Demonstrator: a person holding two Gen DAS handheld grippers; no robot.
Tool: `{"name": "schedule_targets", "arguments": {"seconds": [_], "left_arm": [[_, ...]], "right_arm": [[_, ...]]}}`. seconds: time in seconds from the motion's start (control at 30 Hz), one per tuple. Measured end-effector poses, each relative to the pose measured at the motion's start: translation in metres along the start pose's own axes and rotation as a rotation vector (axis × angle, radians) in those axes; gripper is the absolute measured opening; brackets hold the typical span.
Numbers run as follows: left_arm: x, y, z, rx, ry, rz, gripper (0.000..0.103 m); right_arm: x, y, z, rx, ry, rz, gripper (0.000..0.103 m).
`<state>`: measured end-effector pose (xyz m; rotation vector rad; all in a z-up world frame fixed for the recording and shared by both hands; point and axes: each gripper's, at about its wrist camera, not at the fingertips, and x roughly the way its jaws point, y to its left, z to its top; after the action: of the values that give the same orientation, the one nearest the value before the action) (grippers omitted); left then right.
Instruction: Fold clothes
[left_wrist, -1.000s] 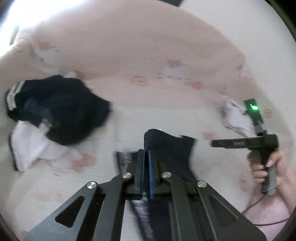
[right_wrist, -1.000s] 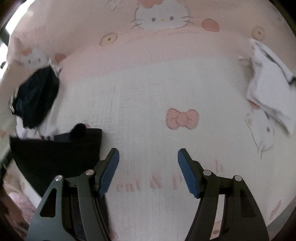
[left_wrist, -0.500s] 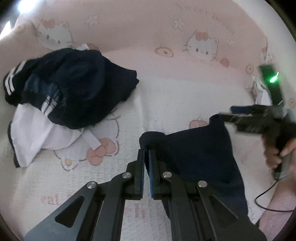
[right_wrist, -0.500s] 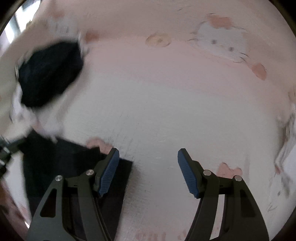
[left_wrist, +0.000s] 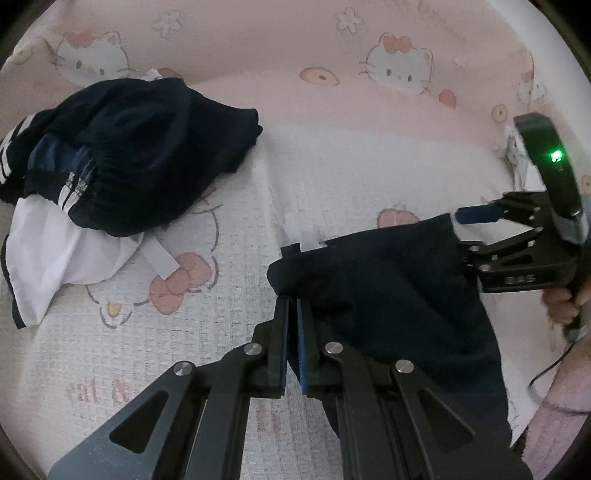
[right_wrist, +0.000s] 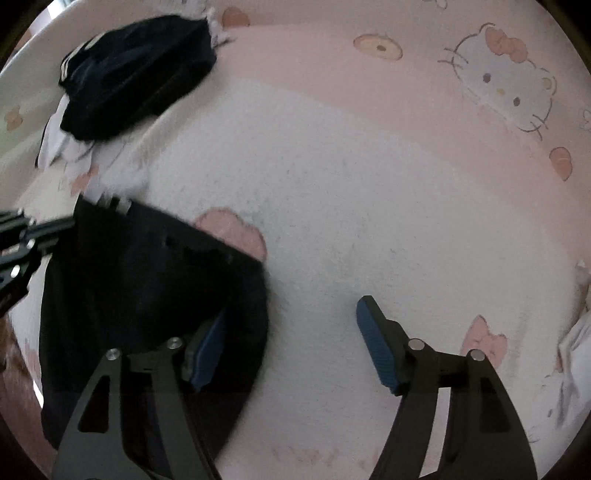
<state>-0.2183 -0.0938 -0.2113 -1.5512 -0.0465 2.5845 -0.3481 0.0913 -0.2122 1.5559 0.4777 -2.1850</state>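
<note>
A dark navy garment (left_wrist: 388, 288) hangs over the bed near me; it also shows in the right wrist view (right_wrist: 147, 280). My left gripper (left_wrist: 291, 306) is shut on its left top corner. My right gripper (right_wrist: 291, 317) is open, its jaws wide apart, at the garment's right top corner; one finger (right_wrist: 208, 343) lies over the dark cloth and the other finger (right_wrist: 373, 332) is over bare sheet. In the left wrist view the right gripper (left_wrist: 461, 229) sits at the garment's right edge.
A pile of dark navy clothes with white stripes (left_wrist: 122, 162) lies on a white garment (left_wrist: 55, 251) at the left of the bed; it also shows in the right wrist view (right_wrist: 136, 70). White cloth (right_wrist: 576, 350) lies at the right. The pink cartoon-cat sheet (right_wrist: 369, 184) covers the bed.
The left gripper has lifted and spread the dark garment to the right. The right gripper, open throughout, has swung left to the garment's right corner.
</note>
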Motion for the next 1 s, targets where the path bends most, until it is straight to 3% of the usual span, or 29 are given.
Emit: {"name": "schedule_targets", "arguments": {"seconds": [0.1, 0.13, 0.2, 0.27, 0.4, 0.47, 0.63, 0.67, 0.7, 0.83, 0.93, 0.97, 1.0], "left_arm": [[0.001, 0.004, 0.001, -0.025, 0.004, 0.003, 0.005], [0.001, 0.005, 0.001, -0.03, 0.0, 0.011, 0.005], [-0.002, 0.006, 0.002, -0.039, -0.012, 0.02, 0.005], [-0.004, 0.006, 0.003, -0.047, -0.025, 0.013, 0.005], [-0.007, 0.007, 0.004, -0.065, -0.043, -0.005, 0.006], [-0.006, 0.009, 0.004, -0.074, -0.04, -0.007, 0.006], [0.002, 0.009, 0.004, -0.078, -0.009, -0.009, 0.007], [0.002, 0.007, 0.005, -0.071, -0.005, -0.004, 0.007], [0.001, 0.006, 0.007, -0.064, -0.009, 0.0, 0.007], [-0.009, -0.002, 0.013, -0.03, -0.058, 0.011, 0.007], [-0.004, 0.004, 0.017, -0.07, -0.026, 0.003, 0.01], [0.0, 0.008, 0.017, -0.096, 0.002, -0.012, 0.017], [0.006, 0.012, 0.017, -0.125, 0.034, -0.028, 0.041]], "right_arm": [[-0.001, -0.006, -0.004, -0.017, 0.046, -0.059, 0.077], [-0.003, -0.014, -0.007, -0.003, 0.056, -0.126, 0.077], [-0.007, -0.034, -0.011, 0.067, 0.065, -0.266, 0.064], [-0.016, -0.051, -0.012, 0.132, 0.032, -0.344, 0.064], [-0.071, -0.073, -0.024, 0.255, -0.102, -0.129, 0.064], [-0.064, -0.055, -0.016, 0.232, -0.132, -0.037, 0.064], [-0.037, -0.009, -0.009, 0.107, -0.092, 0.012, 0.064], [-0.034, -0.005, -0.01, 0.101, -0.085, 0.022, 0.044], [-0.03, -0.001, -0.01, 0.096, -0.08, 0.025, 0.023], [-0.031, -0.006, -0.018, 0.137, -0.067, -0.158, 0.016], [-0.033, -0.027, -0.029, 0.158, -0.021, -0.303, 0.016], [-0.036, -0.03, -0.028, 0.183, -0.033, -0.258, 0.017], [-0.04, -0.033, -0.028, 0.208, -0.045, -0.213, 0.021]]}}
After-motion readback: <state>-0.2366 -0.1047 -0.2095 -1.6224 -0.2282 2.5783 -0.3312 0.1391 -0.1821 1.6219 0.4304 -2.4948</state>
